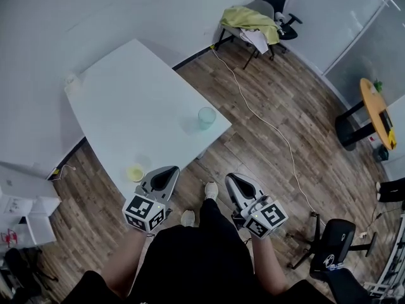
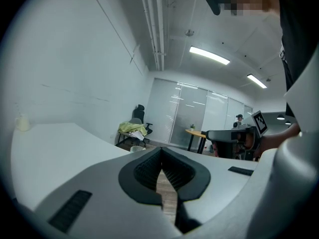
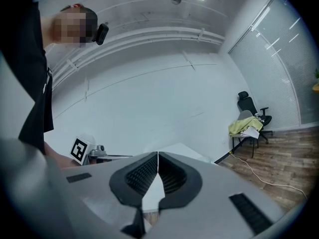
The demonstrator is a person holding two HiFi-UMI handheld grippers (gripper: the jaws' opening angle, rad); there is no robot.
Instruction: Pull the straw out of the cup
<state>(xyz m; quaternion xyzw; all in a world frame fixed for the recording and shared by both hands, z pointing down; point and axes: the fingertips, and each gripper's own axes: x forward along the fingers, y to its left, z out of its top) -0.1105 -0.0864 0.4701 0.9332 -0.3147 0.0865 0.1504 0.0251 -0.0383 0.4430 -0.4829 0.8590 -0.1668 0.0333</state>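
Observation:
A translucent pale-green cup (image 1: pixel 206 117) stands on the white table (image 1: pixel 126 100) near its right edge; I can make out no straw in it. A small yellow disc (image 1: pixel 135 172) lies near the table's front corner. My left gripper (image 1: pixel 166 172) hangs just off that corner, jaws shut with nothing between them. My right gripper (image 1: pixel 235 178) is held over the wooden floor, also shut and empty. In the left gripper view the shut left gripper (image 2: pixel 160 154) fills the lower frame, with the cup's rim (image 2: pixel 136 149) peeking above it. The right gripper (image 3: pixel 158 156) appears shut in its own view too.
A chair draped with yellow-green cloth (image 1: pixel 250 19) stands beyond the table. A white cable (image 1: pixel 266 116) runs across the floor. A black office chair (image 1: pixel 335 240) is at lower right, a round orange table (image 1: pixel 378 109) at far right, white boxes (image 1: pixel 25 214) at left.

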